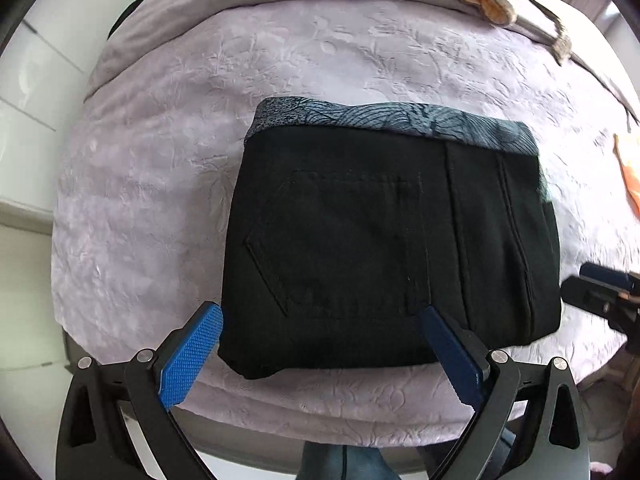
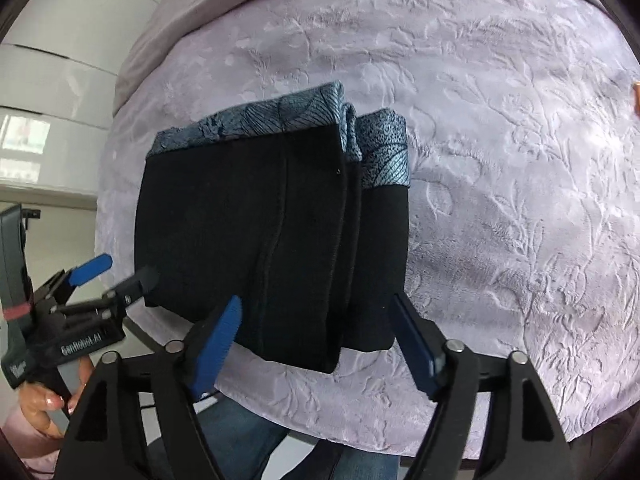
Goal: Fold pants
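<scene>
Pants: I see the black pants (image 1: 384, 240) folded into a compact stack on the lilac bedspread (image 1: 160, 160), near its front edge, patterned waistband (image 1: 400, 120) on the far side.
Left gripper (image 1: 320, 320): jaws wide, nothing between the pads; it hangs above the stack's near edge.
Right gripper (image 2: 316, 316): jaws wide and empty, over the stack's near right corner.
Key relation: the stack lies straight ahead and below both claws, its long axis running left to right across my view.
Nearer hand: about equal, I judge; each covers its own end.
Stage: folding looks finished; at most the offset lower layer (image 2: 384, 248) needs squaring.
</scene>
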The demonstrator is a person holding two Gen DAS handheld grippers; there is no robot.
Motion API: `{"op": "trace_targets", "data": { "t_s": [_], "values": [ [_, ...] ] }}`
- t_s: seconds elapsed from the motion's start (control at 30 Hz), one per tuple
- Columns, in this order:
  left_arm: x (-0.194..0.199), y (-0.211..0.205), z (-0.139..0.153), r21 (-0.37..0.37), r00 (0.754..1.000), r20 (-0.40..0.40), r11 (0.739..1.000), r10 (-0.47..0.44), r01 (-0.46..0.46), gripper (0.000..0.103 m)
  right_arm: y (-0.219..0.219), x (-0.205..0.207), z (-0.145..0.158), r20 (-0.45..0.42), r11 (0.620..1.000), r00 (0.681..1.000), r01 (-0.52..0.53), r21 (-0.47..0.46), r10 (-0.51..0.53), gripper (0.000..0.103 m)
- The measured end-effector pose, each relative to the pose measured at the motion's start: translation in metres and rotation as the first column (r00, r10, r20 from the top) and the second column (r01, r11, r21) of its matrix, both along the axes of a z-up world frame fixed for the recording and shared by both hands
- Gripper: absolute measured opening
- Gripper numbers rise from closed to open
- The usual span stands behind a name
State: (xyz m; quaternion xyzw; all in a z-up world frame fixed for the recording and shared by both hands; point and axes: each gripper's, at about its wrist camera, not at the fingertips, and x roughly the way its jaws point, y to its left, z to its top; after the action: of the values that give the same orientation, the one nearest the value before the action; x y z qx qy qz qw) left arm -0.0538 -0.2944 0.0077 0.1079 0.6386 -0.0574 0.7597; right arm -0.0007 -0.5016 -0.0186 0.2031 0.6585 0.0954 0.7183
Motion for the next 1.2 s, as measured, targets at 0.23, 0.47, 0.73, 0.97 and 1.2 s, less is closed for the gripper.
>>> {"op": "trace_targets", "data": {
  "t_s": [0.23,0.47,0.73,0.97,1.2],
  "values": [
    [-0.014,0.009,0.000,-0.016,0.997,0.014,0.997,-0.077,0.077,0.101,0.012,-0.019,0.008,0.032,0.991,0.997,0.073,-0.108,-0.070,0.088],
    [-0.035,0.025,0.004,-0.006,0.990,0.028,0.991,-0.135,0.135,0.101,0.043,-0.046,0.005,-0.008,0.978,0.993,0.117,-0.173,-0.120,0.088],
    [-0.039,0.040,0.012,-0.022,0.993,0.063,0.994,-0.103,0.105,0.101,0.067,-0.055,0.024,0.036,0.969,0.991,0.133,-0.209,-0.128,0.088],
    [-0.046,0.043,0.024,-0.047,0.989,0.092,0.992,-0.115,0.120,0.101,0.077,-0.063,0.042,0.076,0.957,0.987,0.157,-0.246,-0.143,0.088],
    [-0.055,0.052,0.031,-0.049,0.985,0.112,0.989,-0.132,0.138,0.101,0.084,-0.075,0.049,0.093,0.947,0.981,0.188,-0.259,-0.169,0.088]
  ]
}}
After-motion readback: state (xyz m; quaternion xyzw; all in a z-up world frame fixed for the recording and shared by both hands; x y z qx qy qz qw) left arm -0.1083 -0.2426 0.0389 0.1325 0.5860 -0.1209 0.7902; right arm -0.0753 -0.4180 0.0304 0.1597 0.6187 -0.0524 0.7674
